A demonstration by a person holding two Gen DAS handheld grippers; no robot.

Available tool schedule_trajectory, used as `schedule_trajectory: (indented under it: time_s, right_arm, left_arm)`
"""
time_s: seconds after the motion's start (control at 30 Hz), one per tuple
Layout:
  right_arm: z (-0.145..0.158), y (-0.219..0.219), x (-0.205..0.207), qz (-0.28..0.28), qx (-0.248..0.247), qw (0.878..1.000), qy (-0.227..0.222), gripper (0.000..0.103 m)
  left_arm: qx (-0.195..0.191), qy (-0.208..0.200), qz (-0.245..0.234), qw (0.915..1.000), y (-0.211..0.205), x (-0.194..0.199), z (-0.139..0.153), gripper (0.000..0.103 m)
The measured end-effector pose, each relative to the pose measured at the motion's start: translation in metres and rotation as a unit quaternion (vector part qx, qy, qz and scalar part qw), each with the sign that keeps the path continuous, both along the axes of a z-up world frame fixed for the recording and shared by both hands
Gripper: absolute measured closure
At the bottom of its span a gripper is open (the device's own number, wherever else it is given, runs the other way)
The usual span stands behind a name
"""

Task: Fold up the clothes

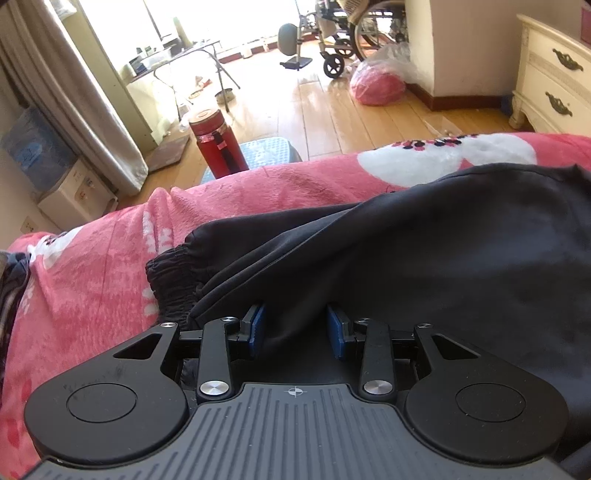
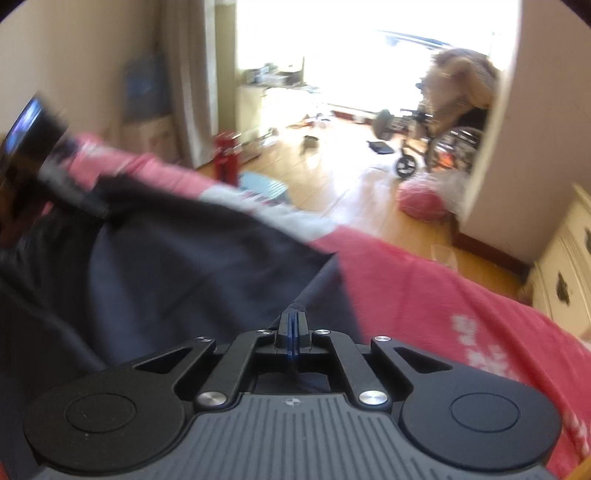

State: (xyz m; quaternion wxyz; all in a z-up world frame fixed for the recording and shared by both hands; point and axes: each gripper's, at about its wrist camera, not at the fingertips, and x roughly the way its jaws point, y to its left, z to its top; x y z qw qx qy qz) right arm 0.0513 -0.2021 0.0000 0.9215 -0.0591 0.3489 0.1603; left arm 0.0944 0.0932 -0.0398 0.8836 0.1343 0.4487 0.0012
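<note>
A pair of black trousers (image 1: 424, 251) with an elastic cuff (image 1: 170, 280) lies on a pink flowered blanket (image 1: 92, 280). My left gripper (image 1: 295, 330) is open, its blue pads (image 1: 256, 326) apart with a fold of black cloth lying between them. In the right wrist view, which is blurred, my right gripper (image 2: 293, 326) is shut on an edge of the black trousers (image 2: 166, 266) and holds it above the pink blanket (image 2: 443, 302).
Past the bed edge are a red bottle (image 1: 218, 144), a wooden floor (image 1: 314, 107), a pink bag (image 1: 376, 86), a wheelchair (image 1: 351, 33) and a cream dresser (image 1: 554, 77). A curtain (image 1: 74, 92) hangs at the left.
</note>
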Motion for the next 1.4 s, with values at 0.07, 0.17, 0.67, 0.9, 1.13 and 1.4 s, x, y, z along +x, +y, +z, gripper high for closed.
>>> schedule_trajectory:
  time_s: [0.07, 0.17, 0.67, 0.9, 1.13, 1.4]
  right_arm:
    - [0.002, -0.021, 0.013, -0.030, 0.027, 0.999, 0.011, 0.103]
    - [0.005, -0.052, 0.034, -0.076, 0.067, 0.994, 0.027, 0.103]
    - [-0.003, -0.123, 0.102, -0.170, 0.145, 0.974, 0.036, 0.103]
    - [-0.036, -0.119, 0.115, -0.179, 0.107, 0.976, 0.063, 0.103]
    - [-0.036, -0.194, 0.063, -0.280, 0.225, 0.928, 0.102, 0.089]
    - [-0.004, -0.209, -0.049, -0.259, 0.307, 0.909, 0.111, 0.081]
  left_arm:
    - [-0.001, -0.004, 0.003, 1.0000, 0.000, 0.000, 0.000, 0.068]
    - [0.000, -0.011, 0.005, 0.9999, -0.001, -0.002, -0.001, 0.068]
    - [0.000, -0.031, -0.001, 0.9995, -0.003, 0.000, -0.003, 0.068]
    - [0.000, -0.033, -0.001, 0.9994, -0.003, -0.002, -0.004, 0.067]
    - [-0.014, -0.030, -0.005, 0.9995, 0.001, -0.005, 0.003, 0.048]
    - [-0.014, -0.035, -0.003, 0.9993, 0.010, -0.023, 0.023, 0.041]
